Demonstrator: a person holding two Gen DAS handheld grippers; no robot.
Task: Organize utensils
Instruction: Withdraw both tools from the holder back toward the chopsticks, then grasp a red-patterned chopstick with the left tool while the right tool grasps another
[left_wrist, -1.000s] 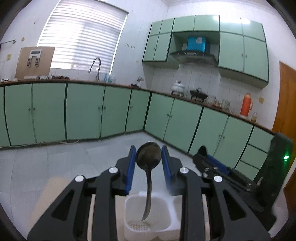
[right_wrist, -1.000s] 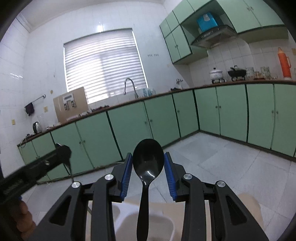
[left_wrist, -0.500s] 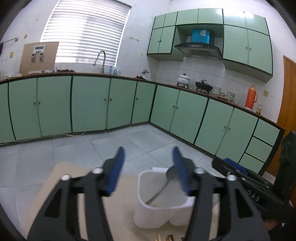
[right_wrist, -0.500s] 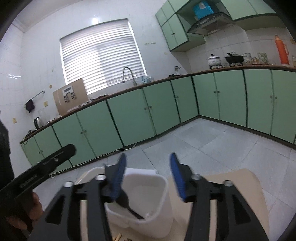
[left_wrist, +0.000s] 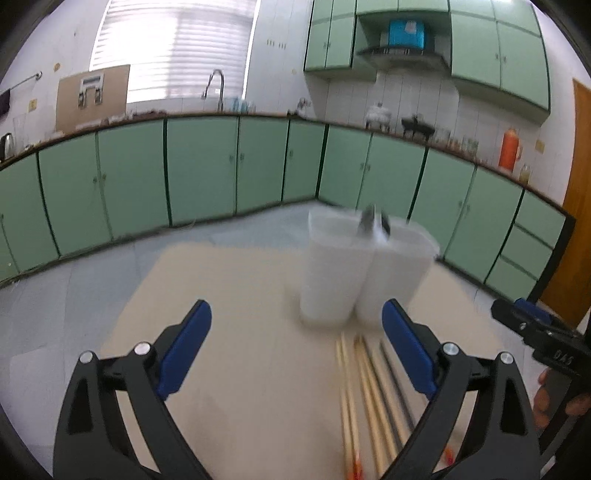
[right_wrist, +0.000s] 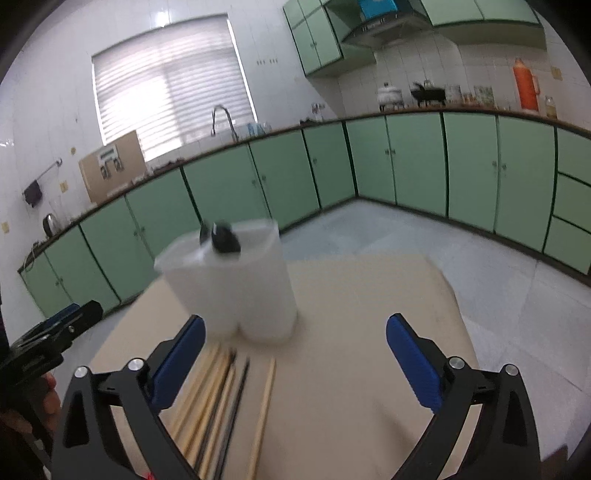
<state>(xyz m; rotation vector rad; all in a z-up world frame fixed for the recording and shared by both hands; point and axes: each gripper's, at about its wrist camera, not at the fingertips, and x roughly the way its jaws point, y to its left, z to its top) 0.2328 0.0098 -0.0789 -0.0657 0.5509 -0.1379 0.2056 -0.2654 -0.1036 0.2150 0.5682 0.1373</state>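
A pale beige table top (left_wrist: 240, 369) is seen in front of a kitchen lined with green cabinets (left_wrist: 203, 170), a window with blinds (right_wrist: 166, 85) above the counter. On the table stands a white plastic utensil holder (left_wrist: 354, 273) — two rounded compartments joined side by side, smooth-walled and blurred in both views. Two spoon bowls are seen above its rim: a metal spoon (left_wrist: 367, 221) and a black spoon (right_wrist: 223, 240), the two close together near the wall between the compartments; which compartment each sits in cannot be told.

Just in front of the holder, on the near side, a row of chopsticks (left_wrist: 369, 391) is laid flat — mostly pale wooden sticks with a couple of dark ones among them, one pale stick lying slightly apart from the rest.

The left gripper (left_wrist: 295, 347) and the right gripper (right_wrist: 295, 354) are both held short of the holder, above the chopsticks. Their blue-padded jaws are opening wide, and nothing is held between them. Nothing stands between either gripper and the holder.
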